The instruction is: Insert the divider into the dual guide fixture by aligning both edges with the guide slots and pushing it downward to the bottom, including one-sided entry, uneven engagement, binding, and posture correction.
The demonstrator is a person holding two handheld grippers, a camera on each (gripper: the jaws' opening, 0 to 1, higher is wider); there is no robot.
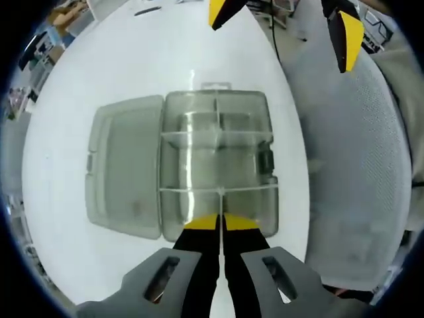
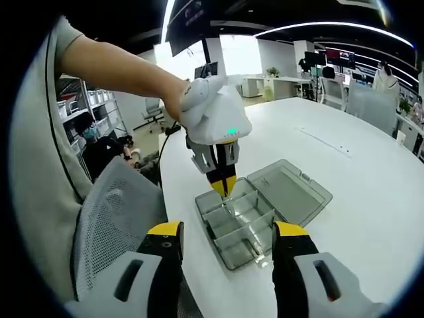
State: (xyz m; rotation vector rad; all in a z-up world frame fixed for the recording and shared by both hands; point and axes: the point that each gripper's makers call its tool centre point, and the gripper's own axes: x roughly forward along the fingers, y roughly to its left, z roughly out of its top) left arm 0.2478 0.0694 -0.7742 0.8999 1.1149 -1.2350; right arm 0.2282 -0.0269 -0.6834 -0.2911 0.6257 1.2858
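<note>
A round white table (image 1: 132,59) spreads beneath both grippers, and a grey mesh chair (image 2: 116,218) stands at its edge, just beside the right gripper's left jaw in the right gripper view; in the left gripper view the same chair (image 1: 358,172) lies to the right of the jaws.

On the table sits the clear plastic compartment box (image 1: 218,159), directly ahead of the left gripper (image 1: 219,222), with its hinged lid (image 1: 122,172) folded open flat to the left of the jaws. In the right gripper view the box (image 2: 242,222) lies ahead of and between the right gripper's jaws, its lid (image 2: 291,189) opened away to the right.

The left gripper has its yellow-tipped jaws pressed together at the near wall of the box, closed on the thin clear divider (image 1: 219,192), which stands in the box right at the fingertips; its edge is hard to trace through the clear plastic. In the right gripper view this left gripper (image 2: 223,187) points straight down into the box's far-left corner, held by a person's hand (image 2: 179,99).

The right gripper (image 2: 228,240) hovers above the table's near edge with its jaws spread wide and nothing between them; its yellow tips (image 1: 348,33) show beyond the box in the left gripper view.
</note>
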